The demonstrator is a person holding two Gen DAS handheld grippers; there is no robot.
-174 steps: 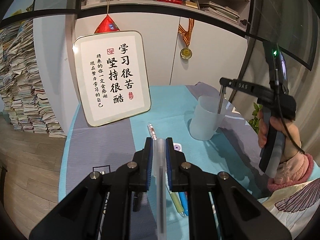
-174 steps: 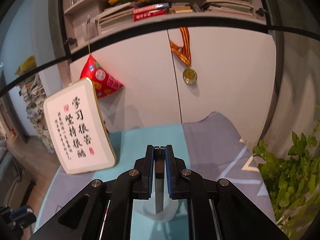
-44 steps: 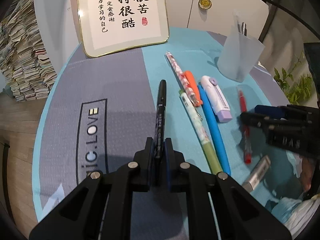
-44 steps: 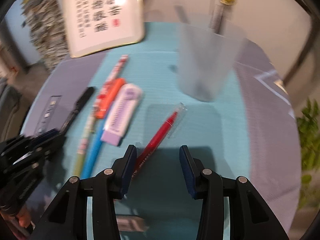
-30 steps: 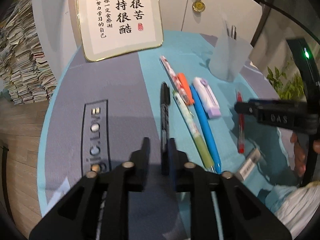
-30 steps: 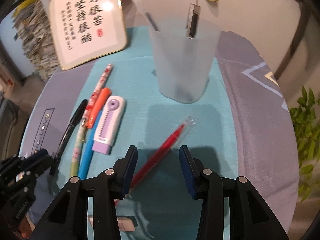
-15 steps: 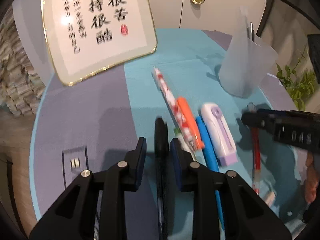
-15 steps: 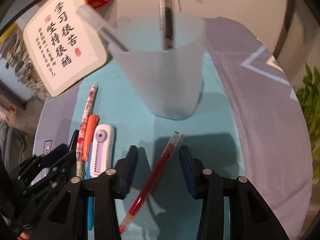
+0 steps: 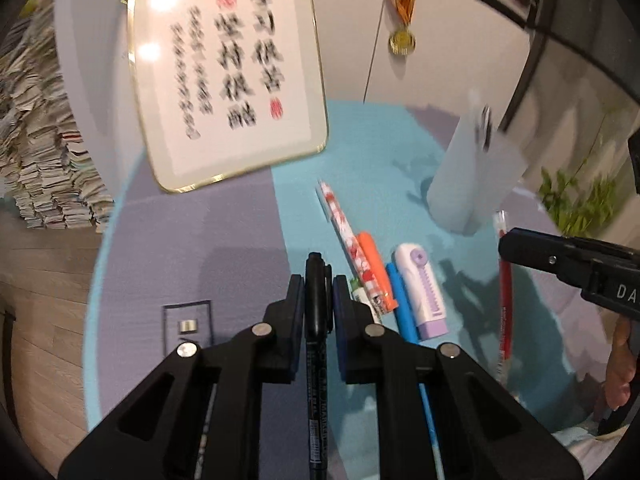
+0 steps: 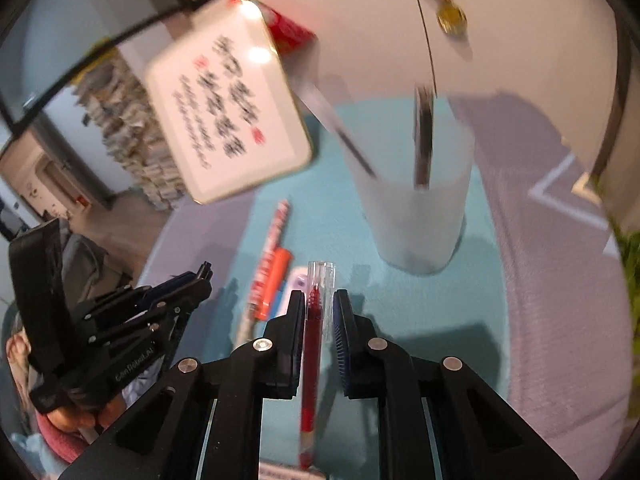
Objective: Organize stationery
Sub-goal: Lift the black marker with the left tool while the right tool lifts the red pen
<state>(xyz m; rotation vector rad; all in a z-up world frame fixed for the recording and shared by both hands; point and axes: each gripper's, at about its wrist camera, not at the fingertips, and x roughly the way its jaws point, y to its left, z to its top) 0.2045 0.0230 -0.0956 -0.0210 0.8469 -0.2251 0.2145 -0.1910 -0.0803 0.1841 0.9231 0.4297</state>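
Motion blur smears the calligraphy on the gold-rimmed white plaque (image 9: 228, 76). The left gripper (image 9: 318, 290) has its fingers narrowed around the black marker pen (image 9: 317, 320); whether they pinch it is unclear. Only the right wrist view shows the right gripper (image 10: 319, 306) straddling the red gel pen (image 10: 310, 360), a gap at its right finger. Ahead stands a frosted plastic cup (image 10: 416, 208) on a teal-and-grey mat (image 9: 224, 240).

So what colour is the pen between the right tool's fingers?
Red, with a clear cap: the pen shows best in the right wrist view.
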